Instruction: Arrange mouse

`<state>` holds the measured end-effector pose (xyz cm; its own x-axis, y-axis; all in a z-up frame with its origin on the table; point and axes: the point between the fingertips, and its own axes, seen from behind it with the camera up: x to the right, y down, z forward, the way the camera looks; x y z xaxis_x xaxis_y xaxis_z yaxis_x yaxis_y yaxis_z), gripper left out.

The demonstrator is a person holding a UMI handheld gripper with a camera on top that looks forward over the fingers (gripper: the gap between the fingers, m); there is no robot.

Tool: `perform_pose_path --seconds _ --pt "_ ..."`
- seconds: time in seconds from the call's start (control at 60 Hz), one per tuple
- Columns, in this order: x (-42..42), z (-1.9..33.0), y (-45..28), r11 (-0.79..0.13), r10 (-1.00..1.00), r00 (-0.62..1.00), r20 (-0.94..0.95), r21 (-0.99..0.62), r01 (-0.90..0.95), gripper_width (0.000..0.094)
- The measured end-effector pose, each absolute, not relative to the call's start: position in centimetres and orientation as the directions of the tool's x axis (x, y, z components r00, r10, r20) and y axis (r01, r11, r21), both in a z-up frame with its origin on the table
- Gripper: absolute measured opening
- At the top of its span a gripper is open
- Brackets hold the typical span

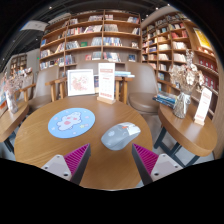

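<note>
A silver-grey computer mouse (119,135) lies on the round wooden table (60,150), just ahead of my fingers and a little right of the middle between them. A round light-blue mouse pad (71,122) with a pale drawing lies to the left of the mouse, beyond my left finger. My gripper (111,158) is open and empty. Its pink pads (74,157) stand wide apart, with bare table between them.
A white upright sign (106,82) and a picture card (81,82) stand at the table's far edge. Wooden chairs (143,100) stand beyond. A curved side table (190,128) with a vase (182,100) is at the right. Bookshelves (95,40) line the walls.
</note>
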<state>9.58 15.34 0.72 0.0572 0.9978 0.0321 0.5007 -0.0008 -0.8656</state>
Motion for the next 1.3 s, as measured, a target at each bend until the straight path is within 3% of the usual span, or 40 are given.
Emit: perform_pose_path --seconds 0.35,1.3 --pt "5.5 -1.5 16.4 -0.043 0.998 0.059 -0.011 -0.822 0.568 0.0854" --pt "-3.9 -1.6 16.4 -0.013 1.0 0.025 0.003 -0.775 0.632 0.0816"
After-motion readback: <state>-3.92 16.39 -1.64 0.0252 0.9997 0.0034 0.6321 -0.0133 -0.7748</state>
